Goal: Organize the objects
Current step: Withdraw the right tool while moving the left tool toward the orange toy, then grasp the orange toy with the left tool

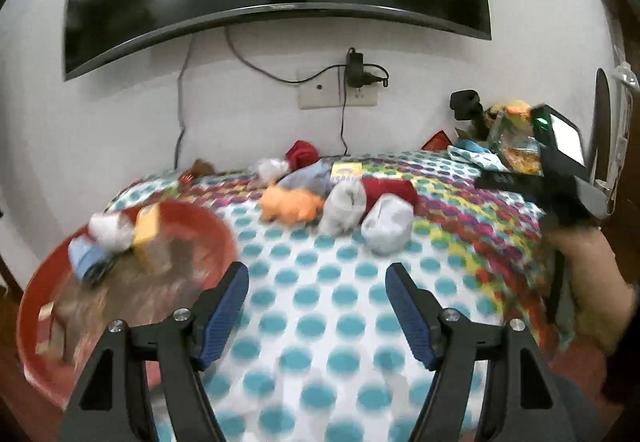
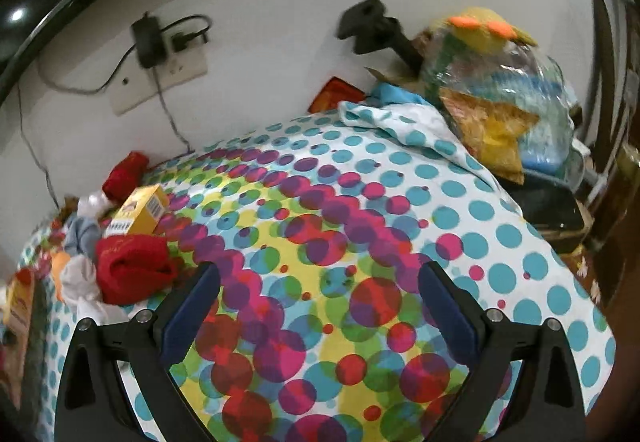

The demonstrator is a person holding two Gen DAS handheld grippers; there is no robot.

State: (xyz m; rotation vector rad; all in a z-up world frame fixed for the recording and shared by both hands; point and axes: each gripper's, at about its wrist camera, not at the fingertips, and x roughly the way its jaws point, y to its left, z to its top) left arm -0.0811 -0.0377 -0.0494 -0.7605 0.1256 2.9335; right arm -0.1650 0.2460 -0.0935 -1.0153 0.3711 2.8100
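**A:** How did your two claws stand at that moment?

**B:** My left gripper was spread apart with nothing between its blue pads, only the dotted sheet under it. My right gripper was gaping very wide, and it too was empty, hanging above the bright red and purple spots of the same sheet.

**A:** And the things to be tidied?

**B:** Most lay in a loose heap toward the wall. From the left wrist view I saw an orange soft toy, a grey-white cloth bundle just beside it, and a dark red cloth touching that bundle from behind. A small yellow box lay near the far side of the heap, with a red bundle close in front of it in the right wrist view.

**A:** Anything already put away?

**B:** The red tub sat at the left edge of the bed, blurred, with a yellowish box and some white and blue pieces inside. What exactly they were I could not tell.

**A:** And to the right?

**B:** A clear plastic bag of packets sat at the far corner, well apart from the heap.
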